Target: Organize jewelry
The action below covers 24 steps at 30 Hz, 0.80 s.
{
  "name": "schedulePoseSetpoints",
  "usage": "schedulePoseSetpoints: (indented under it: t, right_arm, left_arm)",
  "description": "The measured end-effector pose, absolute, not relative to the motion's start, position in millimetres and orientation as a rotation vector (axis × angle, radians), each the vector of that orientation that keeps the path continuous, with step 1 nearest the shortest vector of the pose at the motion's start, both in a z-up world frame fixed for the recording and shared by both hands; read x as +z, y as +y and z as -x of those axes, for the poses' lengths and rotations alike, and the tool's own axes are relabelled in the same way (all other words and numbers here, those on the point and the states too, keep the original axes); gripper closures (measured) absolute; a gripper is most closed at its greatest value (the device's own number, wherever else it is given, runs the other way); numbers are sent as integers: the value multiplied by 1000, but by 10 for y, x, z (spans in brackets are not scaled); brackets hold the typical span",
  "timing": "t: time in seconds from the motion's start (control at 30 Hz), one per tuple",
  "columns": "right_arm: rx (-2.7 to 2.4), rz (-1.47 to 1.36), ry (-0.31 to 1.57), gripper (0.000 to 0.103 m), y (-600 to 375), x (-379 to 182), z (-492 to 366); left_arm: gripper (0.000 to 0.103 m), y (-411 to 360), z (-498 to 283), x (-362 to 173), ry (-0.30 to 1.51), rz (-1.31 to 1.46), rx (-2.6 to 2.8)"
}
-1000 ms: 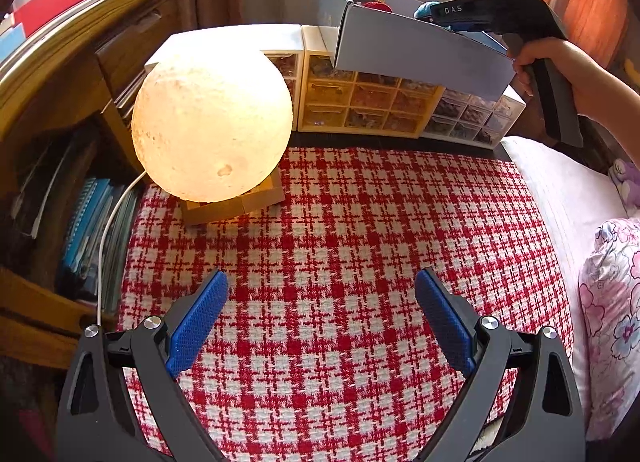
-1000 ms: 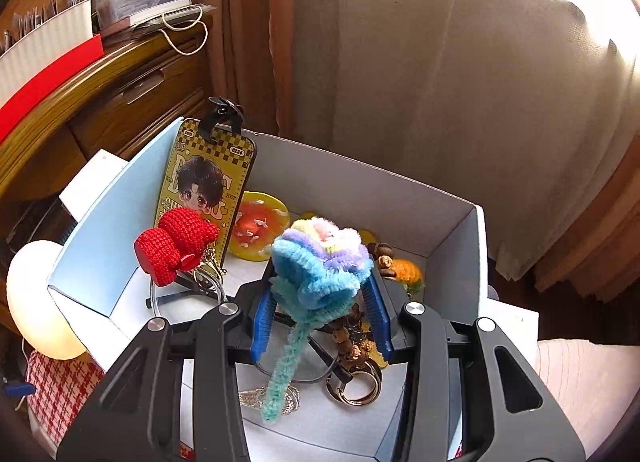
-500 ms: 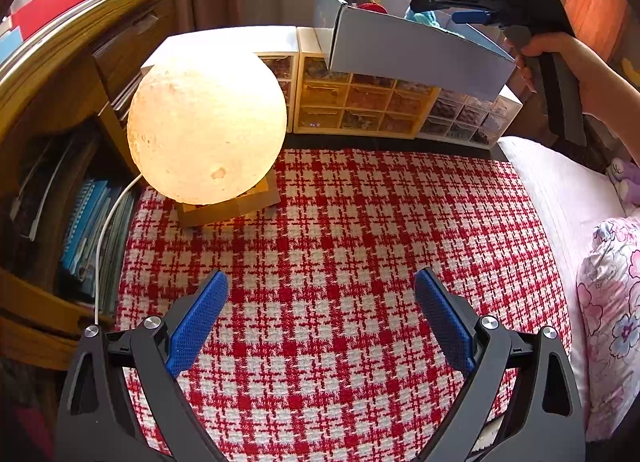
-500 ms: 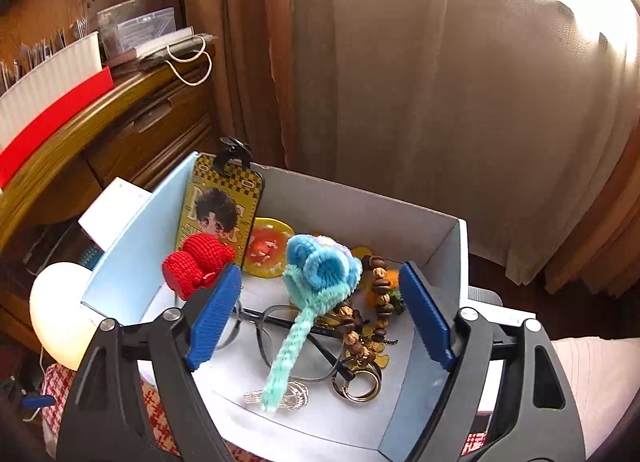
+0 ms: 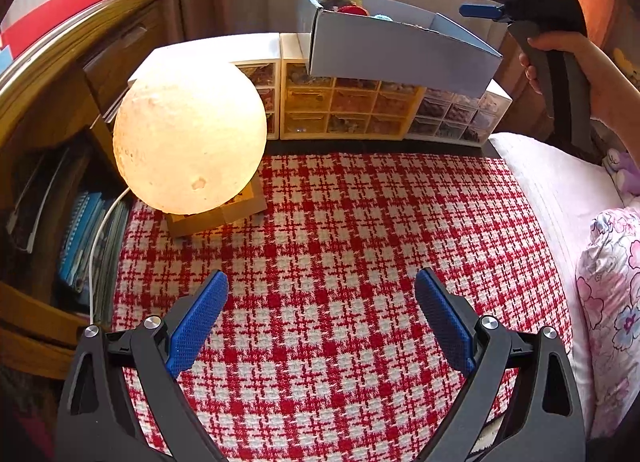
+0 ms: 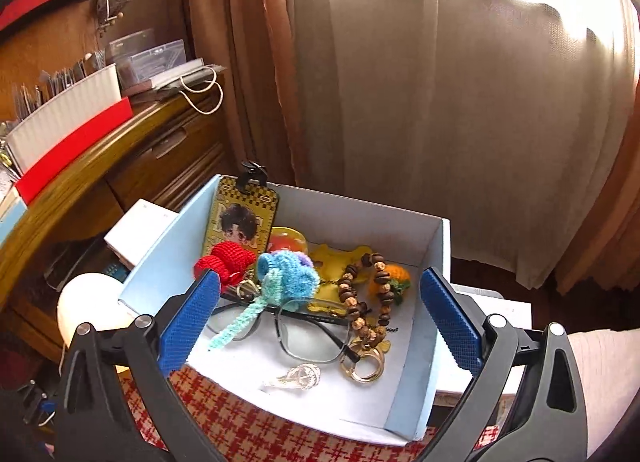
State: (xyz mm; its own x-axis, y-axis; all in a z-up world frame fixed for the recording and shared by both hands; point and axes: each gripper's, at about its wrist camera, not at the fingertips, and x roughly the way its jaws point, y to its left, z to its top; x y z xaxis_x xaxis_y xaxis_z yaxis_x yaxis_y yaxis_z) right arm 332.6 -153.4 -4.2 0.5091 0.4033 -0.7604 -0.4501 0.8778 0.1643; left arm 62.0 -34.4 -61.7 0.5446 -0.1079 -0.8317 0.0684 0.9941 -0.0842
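Note:
A pale blue open box [image 6: 436,262] sits on top of the small drawer units [image 5: 352,109]; it also shows in the left wrist view [image 5: 400,57]. In it lie a blue fuzzy flower charm [image 6: 288,278], a red crochet charm [image 6: 224,262], a yellow cartoon tag [image 6: 240,221], wooden beads [image 6: 360,294], glasses [image 6: 308,334], a gold ring [image 6: 362,366] and a clear piece [image 6: 296,376]. My right gripper [image 6: 316,330] is open and empty above the box's near side. My left gripper [image 5: 320,322] is open and empty over the red checked cloth [image 5: 360,221].
A glowing moon lamp [image 5: 188,133] on a wooden stand is at the left of the cloth. A wooden shelf with books [image 5: 76,238] is further left. A pink flowered pillow [image 5: 612,282] is at the right. Curtains [image 6: 440,101] hang behind the box.
My right gripper opened and let go of the blue fuzzy flower charm, which now lies in the box, then drew up and back. The left gripper stayed still.

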Motion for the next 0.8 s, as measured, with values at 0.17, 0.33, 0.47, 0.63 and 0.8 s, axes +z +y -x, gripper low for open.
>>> schedulePoseSetpoints:
  t: [0.17,0.33,0.47,0.63,0.8]
  right_arm:
    - [550,14,825,7,-1659,164,-2967]
    - [524,14,766,7,-1838,273,-2550]
    - [478,76,776,7,-1980,139,-2221]
    - [392,116,868,7,-2150,-321,-1812]
    - [308,-13,980,7,-2406,-872,-1533]
  left_arm:
    - [4,-329,-653,-613,970,55,-92]
    - [4,-382,-698,-626,961,43,-95]
    - [4,-454,-737,-666,955,27,-96]
    - [4,-554,-787,-858,980,24,-85]
    - [4,-647,-865,-1168,1020,15,-58]
